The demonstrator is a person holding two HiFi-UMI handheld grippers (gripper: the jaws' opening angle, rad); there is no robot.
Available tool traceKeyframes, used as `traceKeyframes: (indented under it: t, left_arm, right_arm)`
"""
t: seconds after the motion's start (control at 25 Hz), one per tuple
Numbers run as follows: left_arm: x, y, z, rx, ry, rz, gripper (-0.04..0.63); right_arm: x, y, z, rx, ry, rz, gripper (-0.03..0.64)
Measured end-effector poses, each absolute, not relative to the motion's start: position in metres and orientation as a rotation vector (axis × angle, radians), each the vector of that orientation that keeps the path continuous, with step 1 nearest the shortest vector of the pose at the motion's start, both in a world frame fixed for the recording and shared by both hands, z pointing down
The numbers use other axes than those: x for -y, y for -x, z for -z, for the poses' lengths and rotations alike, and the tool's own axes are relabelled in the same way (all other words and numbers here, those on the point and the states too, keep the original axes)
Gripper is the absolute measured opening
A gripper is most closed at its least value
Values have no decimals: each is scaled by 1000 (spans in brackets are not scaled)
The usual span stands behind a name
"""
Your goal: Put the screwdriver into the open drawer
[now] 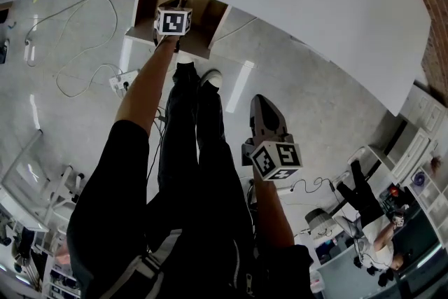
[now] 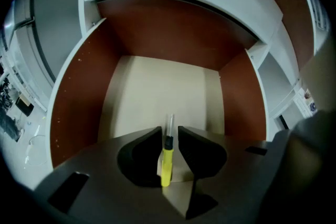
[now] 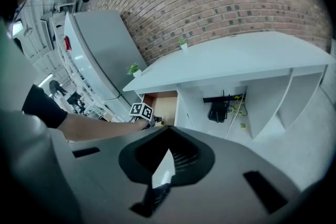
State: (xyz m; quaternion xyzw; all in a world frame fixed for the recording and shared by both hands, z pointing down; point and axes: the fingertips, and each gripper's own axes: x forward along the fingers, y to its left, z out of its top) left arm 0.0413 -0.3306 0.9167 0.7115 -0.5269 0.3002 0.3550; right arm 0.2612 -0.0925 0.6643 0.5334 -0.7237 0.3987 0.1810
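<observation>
Fingers [image 2: 202,150] of my left gripper [image 2: 169,132] pinch the yellow screwdriver [image 2: 166,165] above the drawer [image 2: 157,86] floor, shaft tip blurred; my right gripper [image 3: 167,144] hangs closed, holding nothing.

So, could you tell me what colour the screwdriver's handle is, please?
Yellow, with a black collar; the screwdriver shows best in the left gripper view.

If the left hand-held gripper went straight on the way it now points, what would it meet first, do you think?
Most likely the pale floor of the open drawer, reached first by the tip of the screwdriver in the left hand-held gripper; nothing else shows in that line, though depth is unclear.
</observation>
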Motion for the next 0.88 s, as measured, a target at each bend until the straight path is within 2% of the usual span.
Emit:
traceKeyframes:
  t: [0.24, 0.32, 0.52, 0.88]
  left_arm:
    - [308, -29, -879, 1380, -1821, -670, 110]
    - [297, -31, -864, 1359, -1837, -656, 69]
    - [272, -35, -822, 1320, -1886, -658, 37]
    - [253, -20, -728, 1325, -2023, -673, 31]
  right_arm:
    - [107, -243, -644, 2104, -1473, -1108, 5]
    - [114, -238, -635, 2126, -1456, -1089, 6]
    - [129, -232, -610, 2169, -1430, -1038, 6]
    - [161, -213, -571, 2212, -1422, -957, 6]
